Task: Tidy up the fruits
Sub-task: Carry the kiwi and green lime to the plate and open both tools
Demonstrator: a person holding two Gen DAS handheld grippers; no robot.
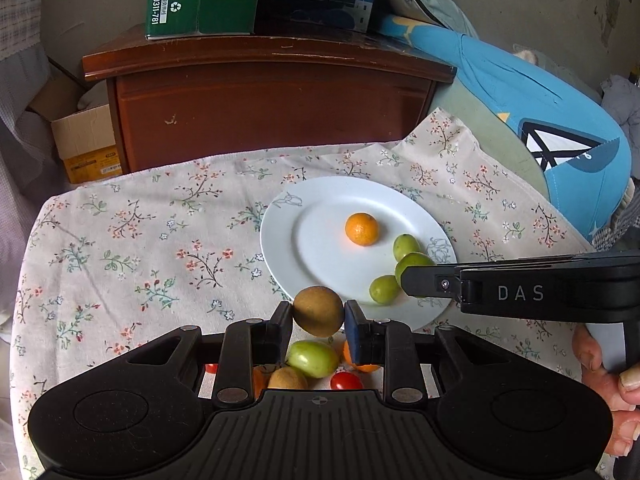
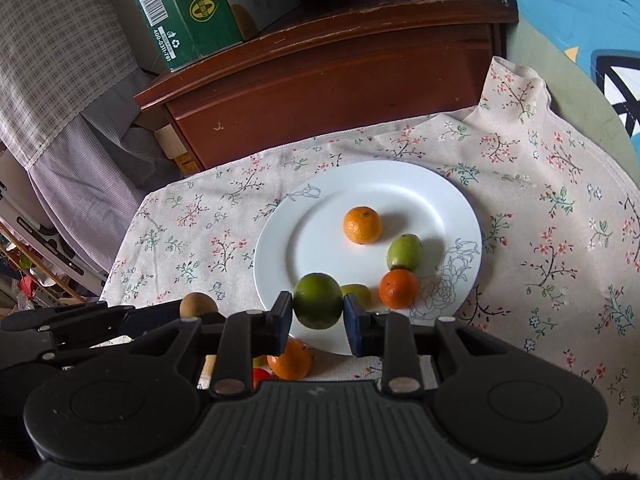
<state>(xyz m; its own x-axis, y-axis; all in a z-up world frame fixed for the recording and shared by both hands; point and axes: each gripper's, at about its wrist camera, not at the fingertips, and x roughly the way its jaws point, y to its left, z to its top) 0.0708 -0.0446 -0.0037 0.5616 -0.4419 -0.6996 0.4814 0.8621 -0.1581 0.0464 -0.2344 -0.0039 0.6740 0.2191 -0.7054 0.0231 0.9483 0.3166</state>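
Nearest the left wrist camera, the left gripper had its fingers nearly closed on a round brown kiwi-like fruit, held clear of the loose fruit below: a green oval fruit, a red cherry tomato and an orange piece. The right gripper likewise pinched a round dark-green fruit over the near rim of the white round plate.

To do this step well, each fruit should probably be carried over bare plate before the fingers open, and set low so that it does not roll against the small orange mandarin or off the rim.

Only the left view showed the pile on the floral-clothed worktop and a hand; only the right view showed a reddish-orange mandarin on the plate. Beyond stood a dark wooden cabinet.
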